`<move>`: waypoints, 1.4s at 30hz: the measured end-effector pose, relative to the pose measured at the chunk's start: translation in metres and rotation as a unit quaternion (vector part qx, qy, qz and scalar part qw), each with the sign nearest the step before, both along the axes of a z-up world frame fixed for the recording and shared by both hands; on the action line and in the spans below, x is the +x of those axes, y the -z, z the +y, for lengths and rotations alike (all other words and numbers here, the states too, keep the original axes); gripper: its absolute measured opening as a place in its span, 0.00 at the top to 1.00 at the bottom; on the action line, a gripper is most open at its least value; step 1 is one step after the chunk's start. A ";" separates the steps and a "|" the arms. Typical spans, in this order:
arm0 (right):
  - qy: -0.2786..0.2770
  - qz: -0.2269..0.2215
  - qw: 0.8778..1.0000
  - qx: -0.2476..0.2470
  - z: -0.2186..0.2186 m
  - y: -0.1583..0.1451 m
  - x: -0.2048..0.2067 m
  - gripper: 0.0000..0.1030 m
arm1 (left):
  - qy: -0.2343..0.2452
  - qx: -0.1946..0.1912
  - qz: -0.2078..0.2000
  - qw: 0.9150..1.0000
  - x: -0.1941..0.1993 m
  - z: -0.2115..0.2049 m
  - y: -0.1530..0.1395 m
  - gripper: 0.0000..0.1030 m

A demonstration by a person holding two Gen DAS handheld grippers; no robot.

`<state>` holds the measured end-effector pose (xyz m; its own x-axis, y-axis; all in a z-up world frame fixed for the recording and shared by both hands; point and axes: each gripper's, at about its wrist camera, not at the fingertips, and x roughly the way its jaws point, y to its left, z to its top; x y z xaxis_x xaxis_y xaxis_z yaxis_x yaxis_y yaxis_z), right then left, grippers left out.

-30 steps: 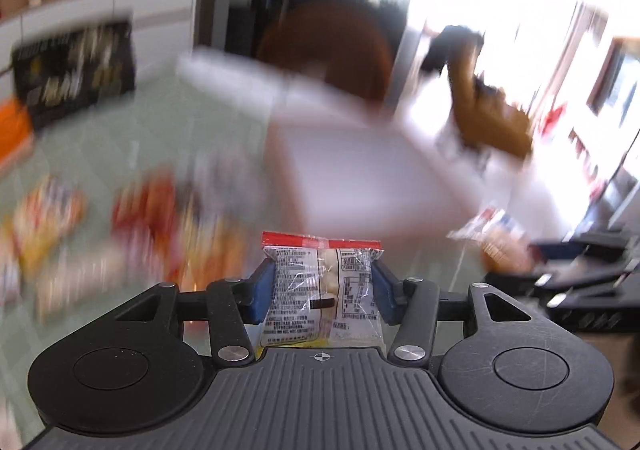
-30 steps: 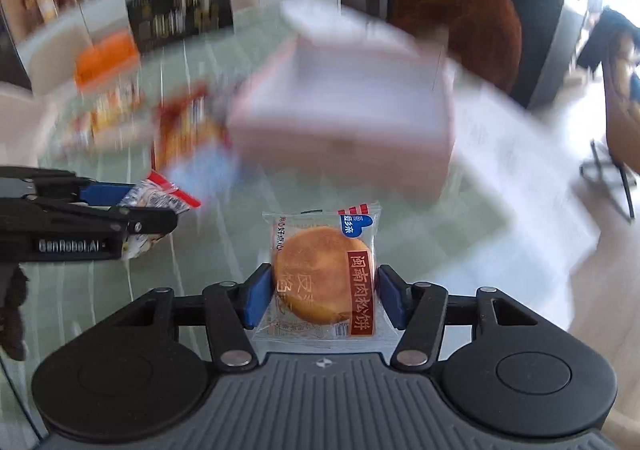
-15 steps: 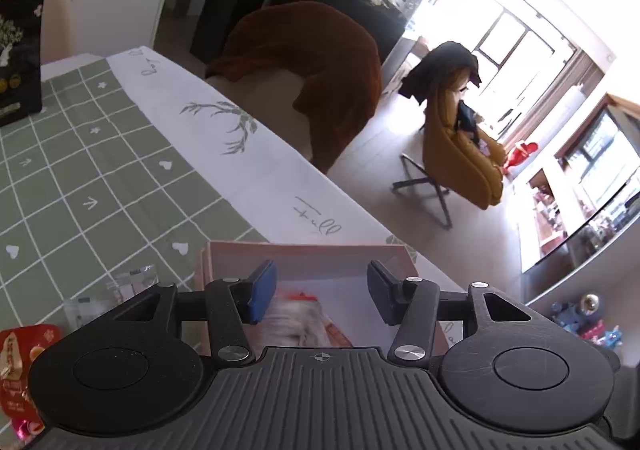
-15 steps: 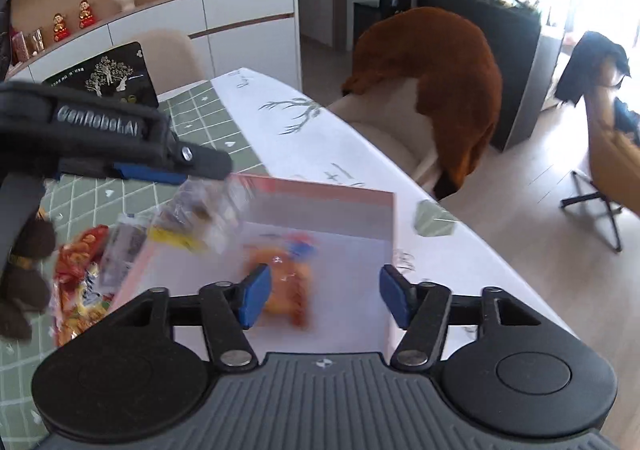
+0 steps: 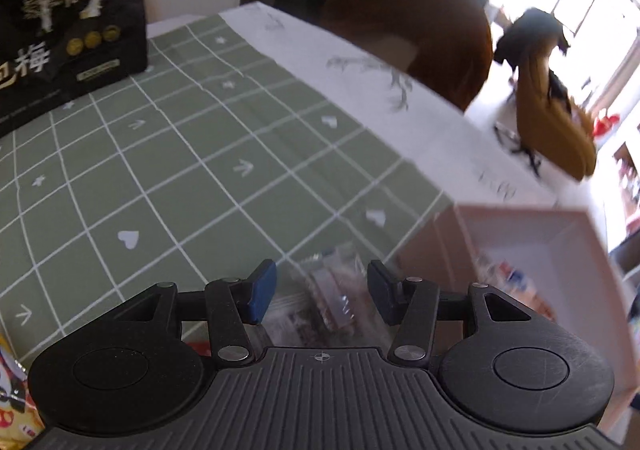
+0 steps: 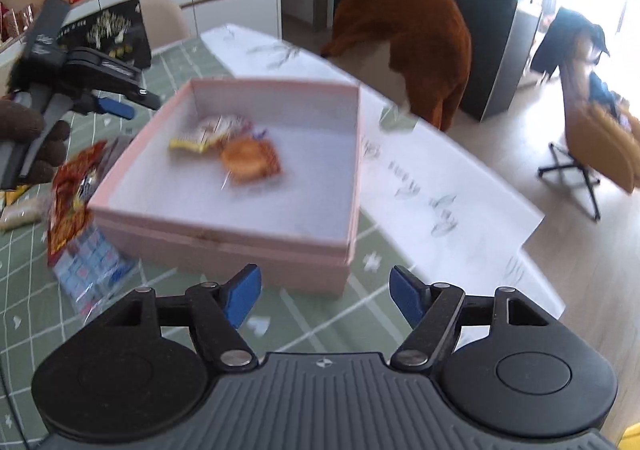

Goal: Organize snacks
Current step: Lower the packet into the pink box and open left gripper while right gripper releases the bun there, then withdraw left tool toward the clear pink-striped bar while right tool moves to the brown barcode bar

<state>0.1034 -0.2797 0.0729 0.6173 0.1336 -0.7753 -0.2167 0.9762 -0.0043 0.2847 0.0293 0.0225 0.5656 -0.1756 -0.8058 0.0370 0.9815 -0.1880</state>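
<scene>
A pink box (image 6: 320, 250) stands on the green checked tablecloth (image 6: 24, 250); it also shows at the right of the left wrist view (image 5: 576, 234). Inside it lie a round orange cake packet (image 6: 250, 159) and a clear packet with a yellow edge (image 6: 212, 131). My right gripper (image 6: 326, 296) is open and empty, above the table in front of the box. My left gripper (image 5: 320, 290) is open and empty over a clear snack packet (image 5: 328, 302) that lies left of the box; it also shows in the right wrist view (image 6: 116, 107).
A red snack bag (image 6: 72, 193) and a clear blue-printed packet (image 6: 90, 262) lie left of the box. A black gift box (image 5: 68, 17) stands at the table's far end. A brown-covered chair (image 6: 416, 45) stands behind the table. The white table edge (image 6: 440, 189) runs right.
Both grippers have opened and dropped their packets into the pink box. Both have then drawn back, the left one moving left off the box to above the table.
</scene>
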 end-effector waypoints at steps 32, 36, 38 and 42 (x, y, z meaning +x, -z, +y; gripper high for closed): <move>-0.105 0.153 0.981 -0.054 0.280 -0.006 0.217 0.64 | -0.072 -0.218 0.022 0.973 -0.254 0.077 -0.006 0.71; -0.096 0.142 0.977 -0.124 0.292 0.020 0.233 0.82 | -0.069 -0.249 0.043 0.965 -0.251 0.075 0.016 0.78; -0.097 0.150 0.976 -0.124 0.291 0.026 0.235 0.82 | -0.075 -0.251 0.034 0.964 -0.246 0.081 0.015 0.79; -0.105 0.166 0.976 -0.096 0.289 0.027 0.225 0.82 | -0.097 -0.225 0.014 0.969 -0.240 0.094 0.010 0.80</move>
<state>0.3280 0.0096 0.0461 0.3026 0.0635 -0.9510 -0.4332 0.8979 -0.0779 0.0442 0.1234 0.0127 0.6023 -0.4050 -0.6879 -0.1521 0.7878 -0.5969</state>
